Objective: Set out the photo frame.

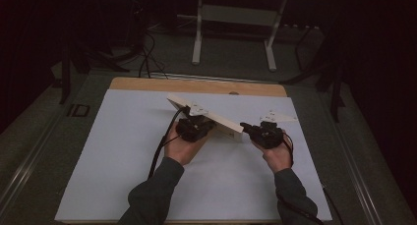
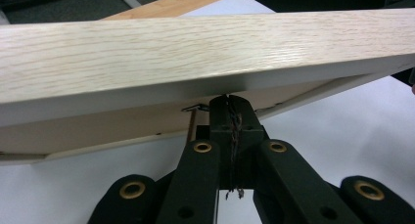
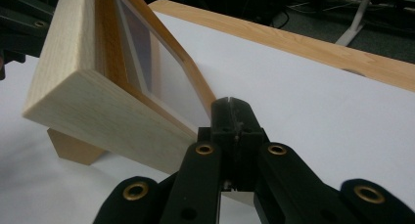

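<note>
Closed black tongs [image 3: 231, 117] touch unlabelled wooden frame [image 3: 93, 106].

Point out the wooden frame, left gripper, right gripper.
wooden frame [image 1: 223, 121]: high view, top edge.
left gripper [image 2: 231, 104]: left gripper view, shut jaw tips.
right gripper [image 3: 233, 106]: right gripper view, shut jaw tips.

Both grippers are chunky black things, left gripper [image 1: 195, 127] and right gripper [image 1: 259, 132]. Brass-ringed screw holes dot the black jaw links. Each has a pale three-cornered plate on top and a black cable trailing off. The person's sleeves [image 1: 156, 191] are dark grey-green.
</note>
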Motion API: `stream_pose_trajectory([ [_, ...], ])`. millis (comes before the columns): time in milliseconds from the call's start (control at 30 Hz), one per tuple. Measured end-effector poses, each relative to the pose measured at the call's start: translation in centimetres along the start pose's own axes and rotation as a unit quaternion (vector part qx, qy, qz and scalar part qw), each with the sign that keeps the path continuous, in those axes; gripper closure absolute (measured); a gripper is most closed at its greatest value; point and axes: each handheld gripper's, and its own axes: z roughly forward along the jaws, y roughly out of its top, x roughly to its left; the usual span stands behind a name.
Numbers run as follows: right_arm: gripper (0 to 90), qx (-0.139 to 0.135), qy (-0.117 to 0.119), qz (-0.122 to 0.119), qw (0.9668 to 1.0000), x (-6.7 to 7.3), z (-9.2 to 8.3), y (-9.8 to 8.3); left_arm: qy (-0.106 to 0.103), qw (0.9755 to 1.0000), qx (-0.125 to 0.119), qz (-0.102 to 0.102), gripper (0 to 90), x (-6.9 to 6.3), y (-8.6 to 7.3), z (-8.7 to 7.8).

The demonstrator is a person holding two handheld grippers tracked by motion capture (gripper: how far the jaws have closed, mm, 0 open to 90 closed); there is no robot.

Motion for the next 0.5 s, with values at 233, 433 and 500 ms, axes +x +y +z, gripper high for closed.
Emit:
stream_pose_trajectory([
  [233, 90.0, 0.002, 0.005, -0.006, 1.0000, 0.33, -0.13, -0.09, 0.000, 1.0000, 0.004, 0.005, 90.0, -0.19, 0.04, 0.01],
  [433, 90.0, 0.000, 0.016, -0.002, 0.9999, 0.47, -0.25, -0.28, 0.000, 1.0000, 0.005, 0.007, 90.0, -0.14, 0.04, 0.00],
  [500, 90.0, 0.001, 0.017, -0.004, 0.9998, 0.55, -0.29, -0.29, -0.002, 0.9999, 0.007, 0.007, 90.0, -0.12, 0.03, 0.05],
])
